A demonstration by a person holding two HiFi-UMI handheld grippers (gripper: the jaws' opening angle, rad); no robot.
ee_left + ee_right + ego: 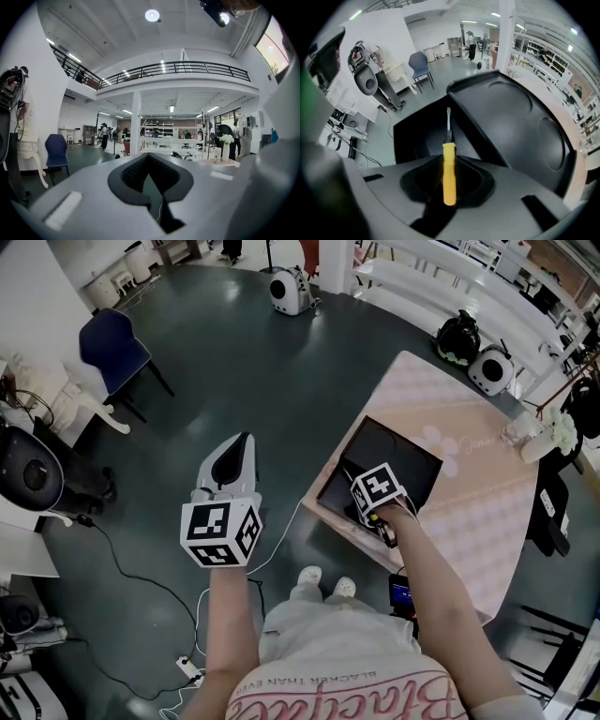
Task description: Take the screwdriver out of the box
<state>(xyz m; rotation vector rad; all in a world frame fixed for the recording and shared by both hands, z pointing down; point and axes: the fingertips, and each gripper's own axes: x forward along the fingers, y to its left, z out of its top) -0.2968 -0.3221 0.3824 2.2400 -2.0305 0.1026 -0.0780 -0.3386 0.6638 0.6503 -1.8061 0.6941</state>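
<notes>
Right tool pinching yellow screwdriver handle, long axis along jaws, tip toward open black box

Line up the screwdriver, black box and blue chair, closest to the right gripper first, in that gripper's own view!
1. Screwdriver: clamped between the jaws.
2. Black box: just beyond, lying open below.
3. Blue chair: far off, upper left.

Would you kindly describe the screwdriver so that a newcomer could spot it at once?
On the pink table, a black box sits at the edge nearest the person. Over the box, the right gripper is shut on the screwdriver. Its bright yellow handle and thin metal shaft stand out against the black.
</notes>
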